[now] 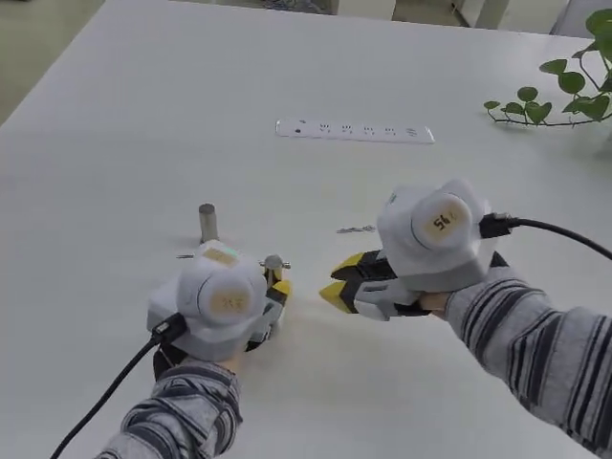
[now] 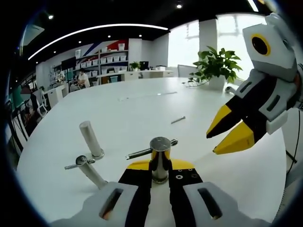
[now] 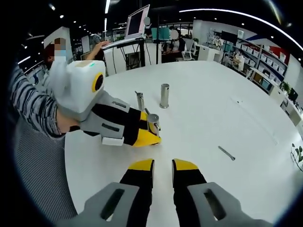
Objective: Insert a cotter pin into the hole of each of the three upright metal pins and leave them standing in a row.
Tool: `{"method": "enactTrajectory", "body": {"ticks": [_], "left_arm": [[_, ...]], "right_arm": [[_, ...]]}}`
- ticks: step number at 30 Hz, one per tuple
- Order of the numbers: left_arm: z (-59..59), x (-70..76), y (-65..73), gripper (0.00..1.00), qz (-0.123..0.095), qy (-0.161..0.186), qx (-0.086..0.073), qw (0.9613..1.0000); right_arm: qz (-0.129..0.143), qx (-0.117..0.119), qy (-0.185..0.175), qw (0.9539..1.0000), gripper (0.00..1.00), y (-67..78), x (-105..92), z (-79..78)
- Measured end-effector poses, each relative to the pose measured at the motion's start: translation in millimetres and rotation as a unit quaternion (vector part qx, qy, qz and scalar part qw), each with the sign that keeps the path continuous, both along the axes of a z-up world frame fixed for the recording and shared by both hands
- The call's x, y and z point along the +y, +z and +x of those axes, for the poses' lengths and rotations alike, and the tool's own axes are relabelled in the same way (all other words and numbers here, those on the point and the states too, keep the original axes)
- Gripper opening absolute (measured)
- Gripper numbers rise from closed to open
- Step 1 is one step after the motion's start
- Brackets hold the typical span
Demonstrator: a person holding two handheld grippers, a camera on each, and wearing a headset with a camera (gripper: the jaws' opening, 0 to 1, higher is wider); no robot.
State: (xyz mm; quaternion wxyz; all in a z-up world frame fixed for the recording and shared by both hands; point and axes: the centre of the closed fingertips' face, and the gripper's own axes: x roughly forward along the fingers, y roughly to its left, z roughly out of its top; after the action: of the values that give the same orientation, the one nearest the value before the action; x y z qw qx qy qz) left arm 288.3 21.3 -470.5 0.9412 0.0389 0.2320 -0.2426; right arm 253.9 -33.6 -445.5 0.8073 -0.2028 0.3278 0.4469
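Left gripper view: left gripper point(image 2: 161, 166) is clamped on the held pin point(image 2: 160, 158), a short shiny steel cylinder with a flat head, upright on the white table point(image 2: 142, 104). A cotter pin point(image 2: 144, 152) runs crosswise through it just under the head, looped end sticking out right. To its left, the side pin point(image 2: 88, 169) also carries a cotter through its head; it looks tilted, possibly lens distortion. Just behind that, the plain pin point(image 2: 91, 138) stands with nothing through it. A loose cotter pin point(image 2: 178, 120) lies flat farther out, well apart from all three. Head view: power strip point(image 1: 355, 131) and potted plant point(image 1: 564, 91) sit at the table's far side. Right gripper point(image 2: 222, 139) hovers just right of the held pin, yellow tips pointing at it, not touching. Right gripper view: its jaws are parted, nothing between them. Head view: both hands are low over the table in striped sleeves point(image 1: 535, 335), grippers nearly tip to tip, the left one covering most of the side pin.
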Motion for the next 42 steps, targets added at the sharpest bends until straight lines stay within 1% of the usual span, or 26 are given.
{"method": "enactTrajectory", "body": {"ticks": [3, 5, 7, 9, 11, 13, 18, 21, 22, 26, 29, 31, 34, 35, 37, 39, 40, 42], "left_arm": [[2.0, -1.7, -0.3, 0.09, -0.007, 0.005, 0.003, 1.0000], [3.4, -3.5, -1.6, 0.09, -0.002, 0.006, 0.002, 1.0000], [4.4, -4.3, -2.5, 0.09, -0.003, 0.007, 0.005, 1.0000], [5.2, -4.8, -2.9, 0.09, -0.003, 0.010, 0.004, 0.9999], [7.2, -3.3, -3.0, 0.09, 0.004, 0.019, 0.003, 0.9998], [8.0, -3.1, -3.3, 0.09, 0.002, 0.022, 0.004, 0.9997], [7.9, -4.2, -4.1, 0.10, 0.007, 0.020, 0.003, 0.9998], [7.8, -4.5, -3.8, 0.10, 0.005, 0.021, 0.003, 0.9998], [8.1, -4.6, -3.9, 0.10, 0.001, 0.022, 0.004, 0.9998], [8.1, -4.6, -4.0, 0.10, 0.002, 0.020, 0.005, 0.9998], [8.0, -4.5, -4.1, 0.10, -0.005, 0.022, 0.011, 0.9997], [8.0, -4.2, -3.8, 0.11, -0.016, 0.025, 0.016, 0.9994], [6.2, -4.4, -4.2, 0.11, -0.018, 0.027, 0.020, 0.9993], [4.8, -5.2, -4.4, 0.13, -0.021, 0.026, 0.022, 0.9992], [1.0, -7.0, -5.0, 0.17, -0.020, 0.020, 0.029, 0.9992], [-2.0, -5.9, -5.9, 0.18, -0.015, 0.019, 0.029, 0.9993], [-3.4, -5.5, -6.8, 0.18, -0.012, 0.017, 0.031, 0.9993], [-8.0, -3.5, -10.0, 0.20, -0.012, 0.019, 0.043, 0.9988]], "right_arm": [[0.002, 0.003, -0.006, 1.0000, 0.10, -0.3, -2.0, 0.1], [0.003, 0.006, -0.010, 0.9999, 0.10, -0.7, -3.4, 0.6], [0.005, 0.008, -0.013, 0.9999, 0.10, -0.7, -4.8, 1.1], [0.007, 0.008, -0.017, 0.9998, 0.11, -0.5, -5.9, 1.8], [0.009, 0.009, -0.019, 0.9997, 0.11, -0.7, -6.6, 2.5], [0.010, 0.013, -0.023, 0.9996, 0.11, -1.4, -7.0, 2.7], [0.013, 0.017, -0.028, 0.9994, 0.12, -2.9, -7.0, 3.4], [0.014, 0.020, -0.030, 0.9992, 0.13, -4.2, -6.7, 3.4], [0.014, 0.021, -0.031, 0.9992, 0.13, -4.6, -6.9, 3.6], [0.018, 0.025, -0.037, 0.9988, 0.14, -4.6, -7.9, 5.0], [0.019, 0.025, -0.041, 0.9987, 0.15, -3.9, -9.6, 6.0], [0.019, 0.024, -0.044, 0.9986, 0.15, -3.7, -11.2, 6.6], [0.019, 0.024, -0.051, 0.9982, 0.17, -3.6, -13.8, 8.0], [0.018, 0.024, -0.057, 0.9979, 0.19, -3.7, -15.5, 9.0], [0.021, 0.024, -0.062, 0.9976, 0.22, -2.9, -17.3, 10.1], [0.024, 0.024, -0.065, 0.9973, 0.22, -1.9, -18.3, 10.2], [0.025, 0.025, -0.066, 0.9972, 0.22, -2.0, -18.7, 10.1], [0.025, 0.024, -0.066, 0.9972, 0.22, -1.4, -19.3, 9.2]]}}
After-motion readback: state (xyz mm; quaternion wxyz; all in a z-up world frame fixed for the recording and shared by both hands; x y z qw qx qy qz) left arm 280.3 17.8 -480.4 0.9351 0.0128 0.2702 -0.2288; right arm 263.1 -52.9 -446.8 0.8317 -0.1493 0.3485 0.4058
